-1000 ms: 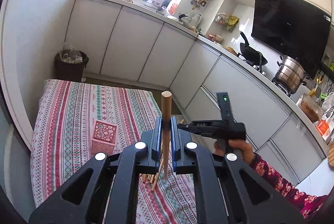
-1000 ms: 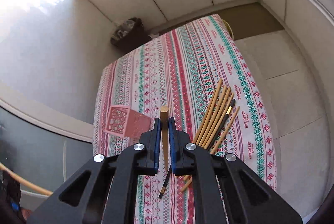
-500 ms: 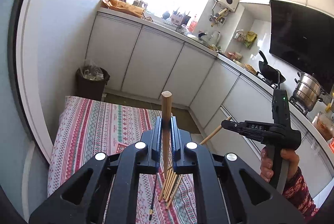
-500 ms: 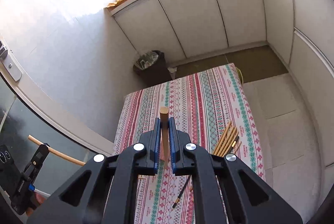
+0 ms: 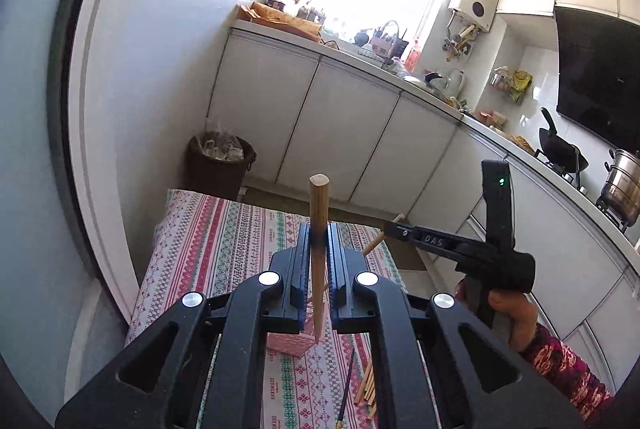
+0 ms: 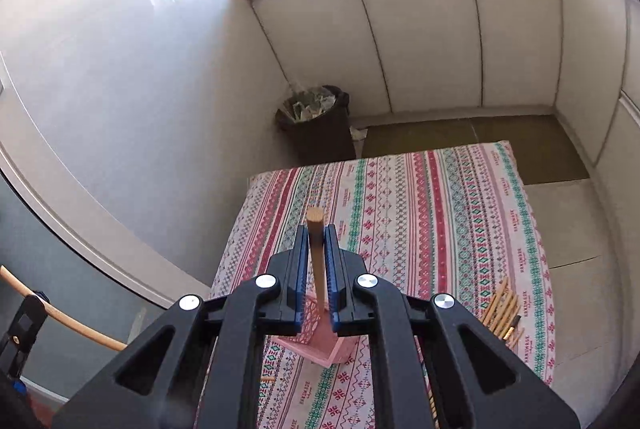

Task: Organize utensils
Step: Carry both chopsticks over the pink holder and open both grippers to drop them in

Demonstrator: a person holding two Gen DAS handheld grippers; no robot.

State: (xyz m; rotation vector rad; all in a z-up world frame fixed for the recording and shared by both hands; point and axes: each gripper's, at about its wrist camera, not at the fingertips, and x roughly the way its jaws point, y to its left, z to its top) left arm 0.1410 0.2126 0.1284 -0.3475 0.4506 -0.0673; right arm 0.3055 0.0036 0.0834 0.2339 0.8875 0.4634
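Our left tongs [image 5: 318, 241] are pressed together on a wooden chopstick [image 5: 319, 201], pinching it upright over the near end of the counter [image 6: 420, 209]. Our right tongs [image 6: 316, 241] are opening around a second chopstick [image 6: 315, 225]. It stands between the pads with a sliver of space beside it, so we judge the grip is already loose. Its lower end hangs over the pink holder [image 6: 326, 349], which sits on the striped cloth just below the tongs.

The main risk is the drop. The tongs block our view of the holder's mouth, so we cannot tell whether the lower tip is inside the rim. If it is off to one side, the second chopstick will hit the edge, bounce onto the cloth and perhaps roll off the counter. The holder looks light, and a stick landing at a slant could tip it over.

The left chopstick is gripped low, with a long end above the pads, so it could pivot if it brushes anything. The two tongs are close together near the holder, and a hurried move could knock them into each other. The loose chopsticks [image 6: 502, 313] lie near the right edge, where a stray sweep could push them off.
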